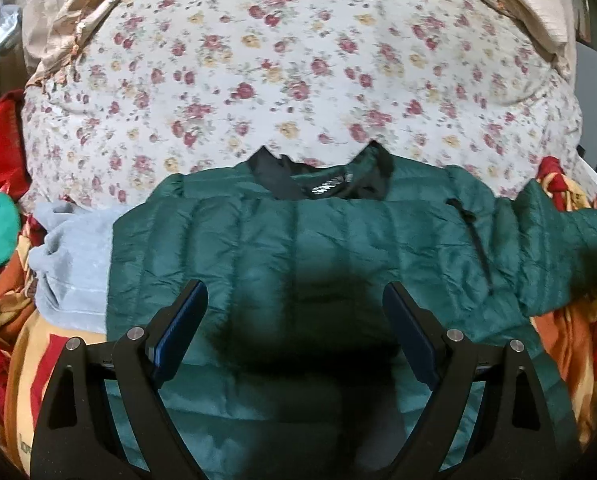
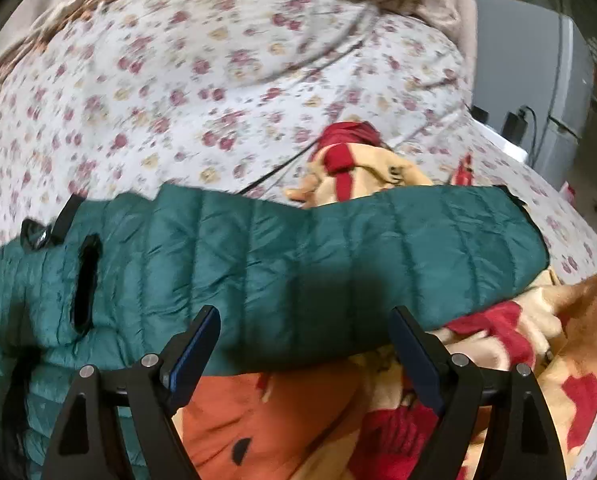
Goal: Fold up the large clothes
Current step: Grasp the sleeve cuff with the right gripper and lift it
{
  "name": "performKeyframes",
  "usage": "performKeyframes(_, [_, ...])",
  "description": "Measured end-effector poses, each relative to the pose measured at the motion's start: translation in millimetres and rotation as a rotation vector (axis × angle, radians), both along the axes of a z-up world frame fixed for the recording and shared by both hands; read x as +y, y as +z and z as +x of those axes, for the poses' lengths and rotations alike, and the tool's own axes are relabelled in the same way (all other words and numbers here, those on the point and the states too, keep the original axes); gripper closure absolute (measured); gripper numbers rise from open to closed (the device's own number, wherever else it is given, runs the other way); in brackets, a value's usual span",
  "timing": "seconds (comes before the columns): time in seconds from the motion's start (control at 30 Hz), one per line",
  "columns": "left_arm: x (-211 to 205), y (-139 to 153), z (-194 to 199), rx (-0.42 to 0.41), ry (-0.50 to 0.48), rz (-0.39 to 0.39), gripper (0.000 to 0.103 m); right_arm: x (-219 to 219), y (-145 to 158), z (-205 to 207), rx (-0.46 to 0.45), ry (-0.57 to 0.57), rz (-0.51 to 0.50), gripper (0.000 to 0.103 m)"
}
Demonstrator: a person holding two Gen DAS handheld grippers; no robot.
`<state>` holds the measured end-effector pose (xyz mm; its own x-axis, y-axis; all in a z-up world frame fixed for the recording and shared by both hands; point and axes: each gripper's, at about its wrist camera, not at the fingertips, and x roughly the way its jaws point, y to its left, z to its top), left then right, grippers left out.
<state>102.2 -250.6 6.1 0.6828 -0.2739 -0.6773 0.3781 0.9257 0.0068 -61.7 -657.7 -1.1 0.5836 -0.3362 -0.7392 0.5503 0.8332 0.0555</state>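
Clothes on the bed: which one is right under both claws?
The green jacket. It lies spread under both open claws, the left claw and the right claw. The grey garment sits off to its side, partly tucked beneath it.

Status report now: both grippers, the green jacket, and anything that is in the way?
Left gripper open above jacket body, empty. Right gripper open over outstretched sleeve. Green jacket flat, unfolded. Grey garment touching its side.

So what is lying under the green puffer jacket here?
Under the green puffer jacket an orange, red and cream blanket shows beneath the outstretched sleeve, and a light blue garment sticks out at its other side. Whatever lies beneath the body is covered.
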Motion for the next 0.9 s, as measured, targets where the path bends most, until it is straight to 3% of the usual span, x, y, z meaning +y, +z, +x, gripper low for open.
performKeyframes(0.43, [5,-17,10,0.028,-0.001,0.004,0.014,-84,5,-43,-0.033,-0.194,0.099,0.019])
performKeyframes(0.73, [11,-22,19,0.042,0.027,-0.013,0.014,-150,-29,-37,-0.01,-0.314,0.214,0.019])
performKeyframes(0.9, [17,-26,26,0.04,0.052,0.004,0.014,-167,-38,-27,-0.085,-0.338,0.222,0.019])
